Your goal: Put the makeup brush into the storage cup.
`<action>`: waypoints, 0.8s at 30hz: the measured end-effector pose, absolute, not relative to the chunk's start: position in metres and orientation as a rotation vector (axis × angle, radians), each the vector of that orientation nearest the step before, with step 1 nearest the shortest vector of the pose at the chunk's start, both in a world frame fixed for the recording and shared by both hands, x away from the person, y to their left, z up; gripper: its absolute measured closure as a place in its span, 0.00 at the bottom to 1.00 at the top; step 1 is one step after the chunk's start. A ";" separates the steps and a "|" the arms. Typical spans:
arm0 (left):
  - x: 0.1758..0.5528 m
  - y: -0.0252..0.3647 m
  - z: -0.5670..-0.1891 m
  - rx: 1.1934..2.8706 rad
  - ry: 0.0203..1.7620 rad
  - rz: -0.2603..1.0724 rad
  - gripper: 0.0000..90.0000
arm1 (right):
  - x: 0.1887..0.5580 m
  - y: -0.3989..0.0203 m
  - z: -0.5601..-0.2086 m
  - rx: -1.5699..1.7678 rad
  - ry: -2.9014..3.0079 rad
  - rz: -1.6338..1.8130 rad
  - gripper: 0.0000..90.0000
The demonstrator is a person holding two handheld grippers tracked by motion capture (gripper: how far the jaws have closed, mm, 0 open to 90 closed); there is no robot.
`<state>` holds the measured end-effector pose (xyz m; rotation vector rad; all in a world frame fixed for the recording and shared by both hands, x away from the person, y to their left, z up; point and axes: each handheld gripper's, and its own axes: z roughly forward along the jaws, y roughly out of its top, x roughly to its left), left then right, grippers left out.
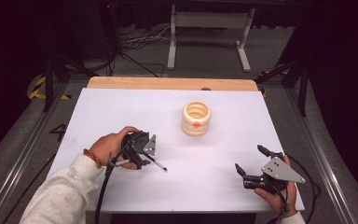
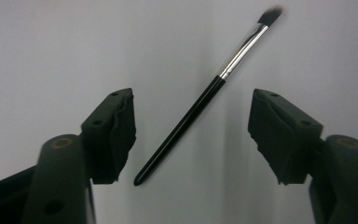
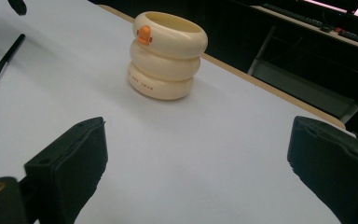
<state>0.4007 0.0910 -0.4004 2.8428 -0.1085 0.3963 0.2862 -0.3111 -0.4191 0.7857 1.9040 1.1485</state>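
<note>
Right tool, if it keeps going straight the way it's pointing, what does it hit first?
Most likely the cream ringed cup, which stands ahead of the open right tool in its own view, slightly left of centre. Bare white table lies between them; depth is hard to judge.

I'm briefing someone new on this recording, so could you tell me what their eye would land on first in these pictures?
First, the cream, ringed cup with an orange beak standing upright near the middle of the white table. Next, the thin black makeup brush lying flat between the wide-open jaws of the left gripper, untouched. The right gripper rests open near the table's front right corner, aimed toward the cup.
</note>
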 end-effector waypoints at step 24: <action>0.419 0.043 -0.422 3.065 -0.251 0.066 0.79 | 0.287 -0.311 -0.420 0.779 1.921 1.151 0.06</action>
